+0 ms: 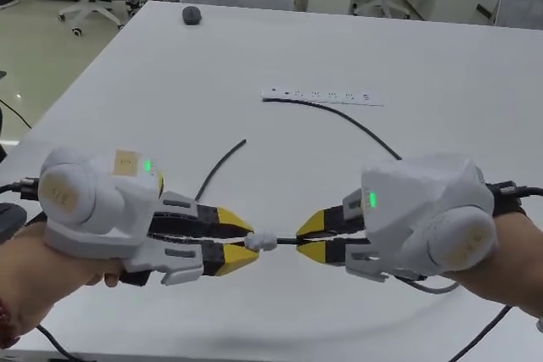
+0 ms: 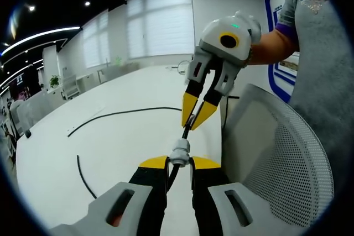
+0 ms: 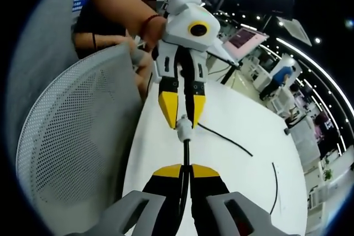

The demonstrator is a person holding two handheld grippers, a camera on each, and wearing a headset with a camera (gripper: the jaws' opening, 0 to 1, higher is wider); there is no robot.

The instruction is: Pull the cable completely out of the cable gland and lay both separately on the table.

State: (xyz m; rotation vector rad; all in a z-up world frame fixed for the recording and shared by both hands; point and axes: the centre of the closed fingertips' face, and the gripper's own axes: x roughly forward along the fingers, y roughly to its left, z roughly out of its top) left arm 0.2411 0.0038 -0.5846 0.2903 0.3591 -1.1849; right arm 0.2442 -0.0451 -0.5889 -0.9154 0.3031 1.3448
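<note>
My left claw (image 1: 253, 241) is clamped on the white gland (image 1: 263, 242), held over the worktop (image 1: 339, 40). Just right of the gland, my right claw (image 1: 301, 241) is clamped on the black cable (image 2: 186, 129), which enters the gland. I judge the pull unfinished, with nothing laid down. The length inside the gland is hidden. Beyond the gland lies a black strand (image 1: 222, 165); I can't tell whether it's this cable's tail.

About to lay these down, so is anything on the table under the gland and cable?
Nothing visible does. The table below the cable gland and cable is bare; a black wire lies on it farther back.
</note>
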